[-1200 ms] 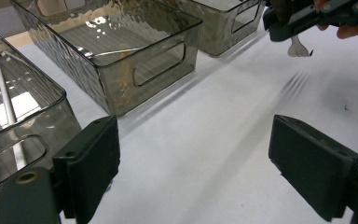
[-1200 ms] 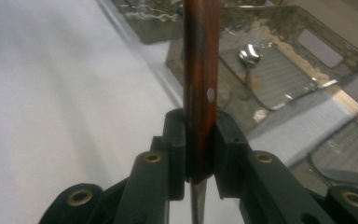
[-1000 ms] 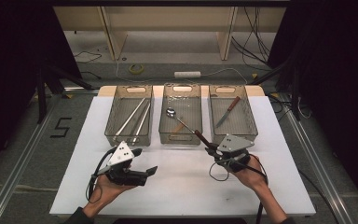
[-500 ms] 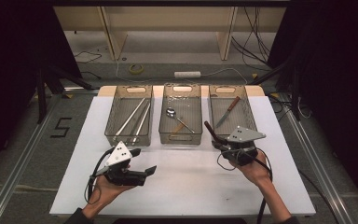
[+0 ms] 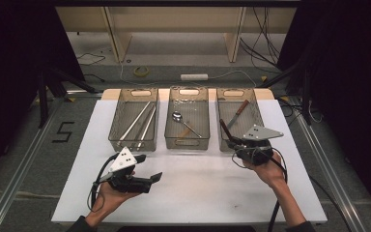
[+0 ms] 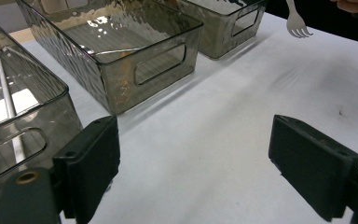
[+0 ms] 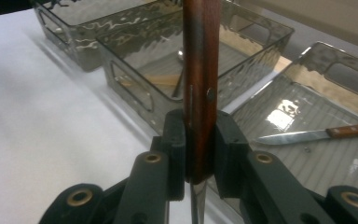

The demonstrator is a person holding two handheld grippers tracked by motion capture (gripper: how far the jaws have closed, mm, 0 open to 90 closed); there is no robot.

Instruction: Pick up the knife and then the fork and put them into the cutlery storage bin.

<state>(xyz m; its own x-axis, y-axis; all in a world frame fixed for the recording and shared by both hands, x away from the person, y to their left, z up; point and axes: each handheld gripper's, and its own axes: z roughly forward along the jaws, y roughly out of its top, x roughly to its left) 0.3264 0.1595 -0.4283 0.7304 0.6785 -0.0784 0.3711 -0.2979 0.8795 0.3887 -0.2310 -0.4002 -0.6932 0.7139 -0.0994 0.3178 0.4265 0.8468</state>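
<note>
My right gripper (image 5: 233,142) is shut on a wooden-handled fork (image 5: 226,128) just in front of the right bin (image 5: 260,115). The handle slants up and to the left over that bin's near corner. In the right gripper view the brown handle (image 7: 200,70) stands upright, clamped in the right gripper (image 7: 199,140), with the metal shaft running down below. The fork's tines (image 6: 298,27) show far off in the left gripper view. My left gripper (image 5: 147,168) rests open over the white table (image 5: 198,193), and in its own view the left gripper (image 6: 200,163) has nothing between its jaws.
Three clear bins stand in a row at the back of the table. The left bin (image 5: 112,140) holds long metal rods (image 5: 137,123). A spoon (image 5: 176,116) lies in the middle bin (image 5: 166,137). The right bin has a wooden-handled knife (image 5: 236,113).
My right gripper has carried the fork to the right and slightly up, from in front of the middle bin to the right bin's near edge. The left gripper has stayed put.
</note>
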